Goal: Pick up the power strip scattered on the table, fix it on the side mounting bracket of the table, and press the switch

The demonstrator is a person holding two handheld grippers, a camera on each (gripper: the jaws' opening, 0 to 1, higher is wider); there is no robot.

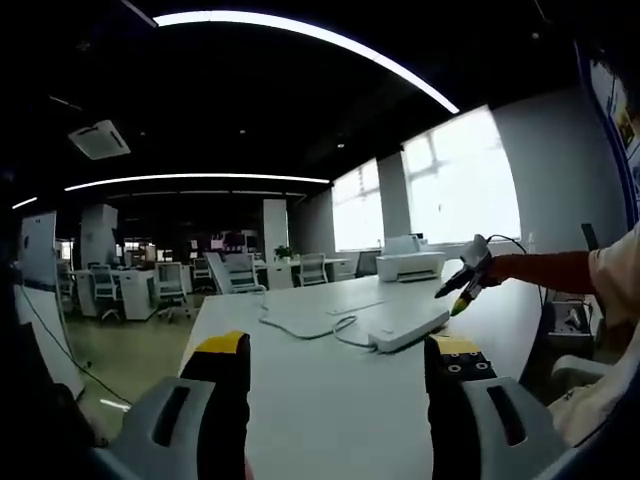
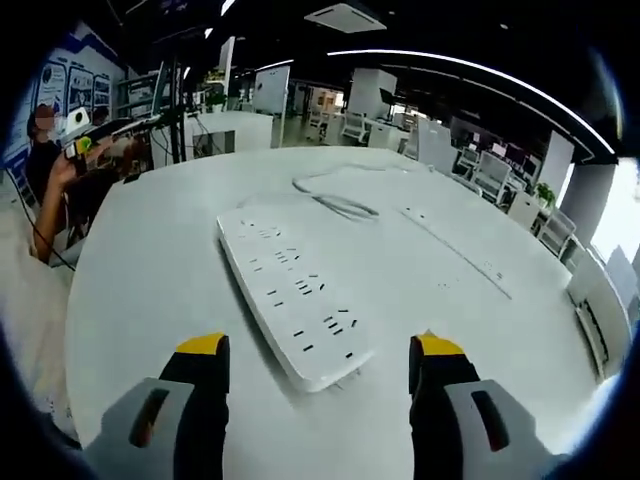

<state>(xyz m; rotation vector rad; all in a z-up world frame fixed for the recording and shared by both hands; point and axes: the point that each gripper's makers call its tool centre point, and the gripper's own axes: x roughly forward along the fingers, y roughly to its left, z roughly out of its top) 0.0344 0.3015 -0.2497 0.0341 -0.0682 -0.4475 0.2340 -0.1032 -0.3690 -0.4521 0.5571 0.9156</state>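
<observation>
Right gripper view: long white power strip lies flat on the table; both grippers' jaws gape, empty.

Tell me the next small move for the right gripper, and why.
Probably ease the right gripper forward and down over the near end of the power strip. Its jaws stand open with that end lying flat on the table between them, not yet gripped. The left gripper is open too, farther back.
</observation>
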